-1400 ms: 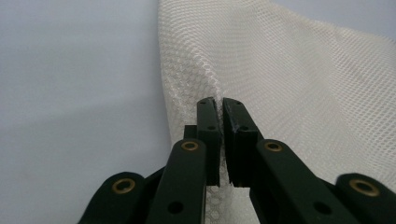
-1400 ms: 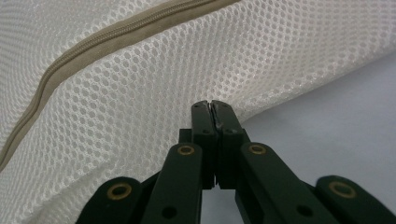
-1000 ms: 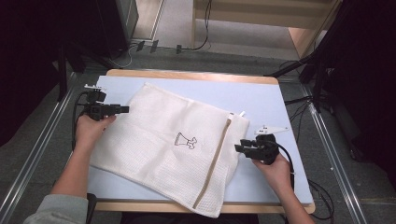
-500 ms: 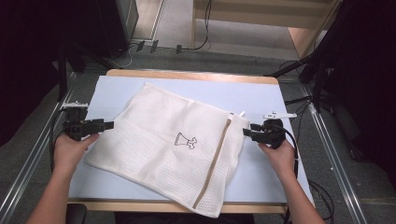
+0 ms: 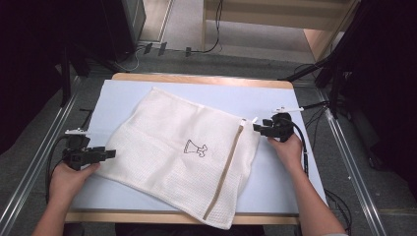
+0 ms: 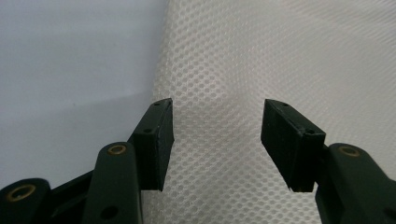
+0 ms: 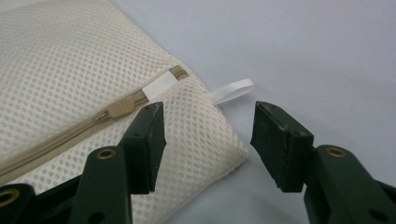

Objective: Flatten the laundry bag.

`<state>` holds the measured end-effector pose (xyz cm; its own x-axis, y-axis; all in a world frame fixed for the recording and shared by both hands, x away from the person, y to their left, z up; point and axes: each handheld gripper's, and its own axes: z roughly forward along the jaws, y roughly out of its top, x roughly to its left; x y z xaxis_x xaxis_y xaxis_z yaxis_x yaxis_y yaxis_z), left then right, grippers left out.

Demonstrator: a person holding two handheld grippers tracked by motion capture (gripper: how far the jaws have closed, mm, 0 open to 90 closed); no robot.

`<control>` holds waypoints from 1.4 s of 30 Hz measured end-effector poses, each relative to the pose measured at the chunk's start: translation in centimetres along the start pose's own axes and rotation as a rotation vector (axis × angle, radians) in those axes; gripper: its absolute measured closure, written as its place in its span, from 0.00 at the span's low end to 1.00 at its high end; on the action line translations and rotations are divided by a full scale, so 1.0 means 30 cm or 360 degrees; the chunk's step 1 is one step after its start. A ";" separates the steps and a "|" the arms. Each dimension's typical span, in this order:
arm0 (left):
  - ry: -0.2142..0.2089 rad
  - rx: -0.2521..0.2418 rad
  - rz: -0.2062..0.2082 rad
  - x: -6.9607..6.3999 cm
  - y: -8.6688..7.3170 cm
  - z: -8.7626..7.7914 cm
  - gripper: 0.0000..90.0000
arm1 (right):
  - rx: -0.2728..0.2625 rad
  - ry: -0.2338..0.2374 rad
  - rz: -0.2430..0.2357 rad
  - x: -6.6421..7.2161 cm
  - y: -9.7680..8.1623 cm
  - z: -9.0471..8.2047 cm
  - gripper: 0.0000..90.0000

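Observation:
A white mesh laundry bag [image 5: 182, 147] lies flat and askew on the pale blue table top [image 5: 275, 98], with a beige zipper [image 5: 226, 167] along its right side and a small black print [image 5: 195, 148] at its middle. My left gripper [image 5: 109, 154] is open at the bag's left edge; its jaws straddle the mesh [image 6: 219, 93] near that edge. My right gripper [image 5: 256, 128] is open at the bag's upper right corner [image 7: 224, 144], next to the zipper's end [image 7: 126, 107] and a white ribbon loop [image 7: 232, 90].
The bag's bottom corner [image 5: 219, 221] hangs over the table's wooden front edge [image 5: 275, 220]. Metal rails [image 5: 34, 162] run along both sides of the table. Cables [image 5: 314, 105] lie on the floor at the right and behind the table.
My left gripper has moved down along the bag's left side toward the near corner. My right gripper has moved up and away from me to the bag's upper right corner.

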<state>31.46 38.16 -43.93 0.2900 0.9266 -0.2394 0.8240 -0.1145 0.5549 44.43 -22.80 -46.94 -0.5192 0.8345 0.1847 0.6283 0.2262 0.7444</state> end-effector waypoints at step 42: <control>-0.0053 -0.0177 -0.0037 0.086 0.287 0.158 1.00 | 0.0173 -0.0016 -0.0069 0.088 -0.067 -0.077 0.93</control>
<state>41.63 37.87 -43.55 0.2889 0.9159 -0.2787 0.7721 -0.0507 0.6335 40.47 -22.21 -46.46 -0.5419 0.8274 0.1471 0.6647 0.3150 0.6774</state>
